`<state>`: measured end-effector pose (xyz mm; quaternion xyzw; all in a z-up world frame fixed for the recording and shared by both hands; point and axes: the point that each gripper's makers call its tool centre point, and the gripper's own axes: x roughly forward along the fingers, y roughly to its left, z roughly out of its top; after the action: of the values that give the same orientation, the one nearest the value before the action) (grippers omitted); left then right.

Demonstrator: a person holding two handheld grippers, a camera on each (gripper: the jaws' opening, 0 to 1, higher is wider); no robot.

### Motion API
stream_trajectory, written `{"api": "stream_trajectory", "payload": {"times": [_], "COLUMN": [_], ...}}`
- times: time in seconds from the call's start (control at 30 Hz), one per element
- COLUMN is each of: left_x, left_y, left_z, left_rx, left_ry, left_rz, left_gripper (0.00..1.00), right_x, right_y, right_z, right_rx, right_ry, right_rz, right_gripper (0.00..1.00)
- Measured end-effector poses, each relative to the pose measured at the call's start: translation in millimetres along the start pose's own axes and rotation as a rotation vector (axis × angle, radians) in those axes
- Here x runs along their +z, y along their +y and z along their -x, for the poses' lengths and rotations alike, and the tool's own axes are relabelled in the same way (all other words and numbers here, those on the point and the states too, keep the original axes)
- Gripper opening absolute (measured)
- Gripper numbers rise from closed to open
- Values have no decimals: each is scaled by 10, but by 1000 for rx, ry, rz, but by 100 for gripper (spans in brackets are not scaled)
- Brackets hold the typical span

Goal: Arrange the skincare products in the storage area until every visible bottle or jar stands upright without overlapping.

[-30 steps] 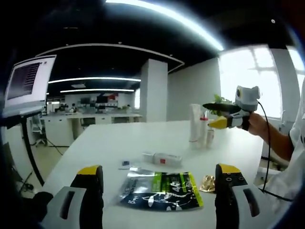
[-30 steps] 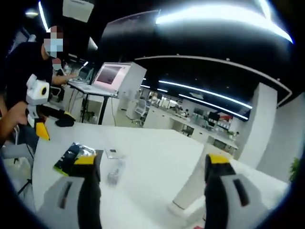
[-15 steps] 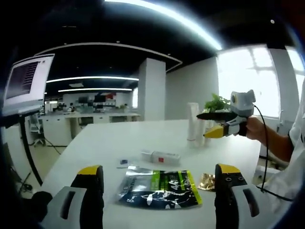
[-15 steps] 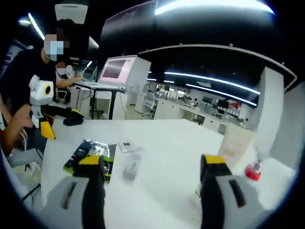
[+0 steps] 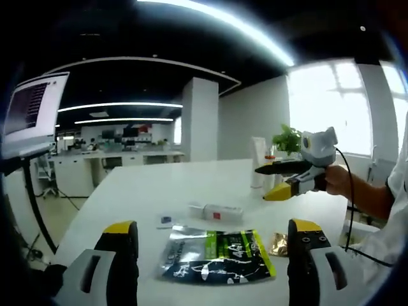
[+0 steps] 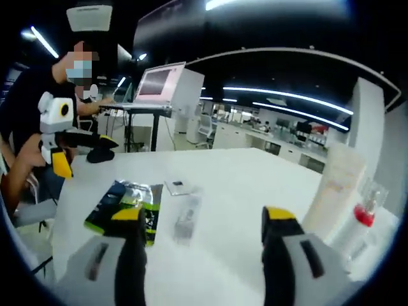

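Left gripper (image 5: pixel 211 264): jaws wide apart, holding nothing, raised over the near edge of the white table (image 5: pixel 146 188); also seen from the right gripper view at far left (image 6: pixel 83 141), held in a hand.
Sachet pack (image 5: pixel 217 255): dark with a green band, flat on the table between the left jaws, touching neither; in the right gripper view (image 6: pixel 124 203) just left of the left jaw tip.
White tube (image 5: pixel 217 211): lying on its side just beyond the pack.
Gold wrapper (image 5: pixel 278 243): beside the pack's right end, near the right jaw.
Right gripper (image 6: pixel 203 239): jaws wide apart, empty, above the table; seen across the table (image 5: pixel 280 182) with jaws parted.
Tall white bottle (image 6: pixel 335 191): upright, just right of the right jaw; upright in the left gripper view too (image 5: pixel 257 162).
Red-capped bottle (image 6: pixel 364 213): upright beside the tall one, blurred.
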<state>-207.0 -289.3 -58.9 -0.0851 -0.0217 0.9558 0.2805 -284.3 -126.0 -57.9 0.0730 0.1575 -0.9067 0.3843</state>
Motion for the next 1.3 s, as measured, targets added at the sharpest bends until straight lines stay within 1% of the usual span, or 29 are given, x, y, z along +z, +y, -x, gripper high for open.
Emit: {"api": "stream_trajectory", "payload": {"times": [0.1, 0.27, 0.37, 0.43, 0.5, 0.53, 0.67, 0.83, 0.9, 1.0, 1.03, 1.1, 1.2, 1.23, 1.3], "left_x": [16, -1, 35, 58, 45, 40, 44, 39, 47, 29, 21, 10, 8, 15, 27], "left_y": [-4, -11, 22, 35, 48, 66, 108, 135, 149, 170, 176, 184, 204, 215, 238], "left_z": [-46, -145, -169, -185, -198, -206, -236, -276, -292, -307, -308, -305, -285, -273, -253], "left_rx": [-22, -61, -63, -70, -81, -80, -84, -95, -100, -102, -102, -102, -98, -95, -89], "left_ry": [-5, 13, 6, -2, 10, 14, 15, 22, 17, 21, 24, 26, 28, 25, 23], "left_rz": [3, -6, 6, 7, 1, -1, -2, -7, -3, 0, 0, 4, 5, 4, 7], "left_gripper": [99, 99, 99, 99, 99, 99, 99, 99, 99, 99, 99, 99, 99, 99, 99], "right_x": [-51, -103, -145, -162, -196, -216, -226, -334, -370, -397, -426, -470, -512, -550, -541], "right_y": [36, 130, 103, 146, 125, 138, 163, 248, 267, 267, 227, 223, 281, 253, 265], "right_z": [-50, -135, -205, -223, -271, -293, -383, -523, -581, -641, -696, -746, -759, -798, -797], "right_rx": [-2, -1, 4, 5, 5, 12, 24, 38, 45, 48, 49, 54, 67, 70, 72], "right_ry": [13, 37, 56, 72, 95, 109, 123, 169, 181, 190, 193, 206, 221, 226, 231], "right_rz": [-24, -56, -67, -70, -73, -71, -63, -61, -58, -64, -69, -77, -81, -81, -91], "right_gripper": [70, 66, 63, 62, 60, 60, 57, 55, 54, 53, 52, 52, 50, 49, 49]}}
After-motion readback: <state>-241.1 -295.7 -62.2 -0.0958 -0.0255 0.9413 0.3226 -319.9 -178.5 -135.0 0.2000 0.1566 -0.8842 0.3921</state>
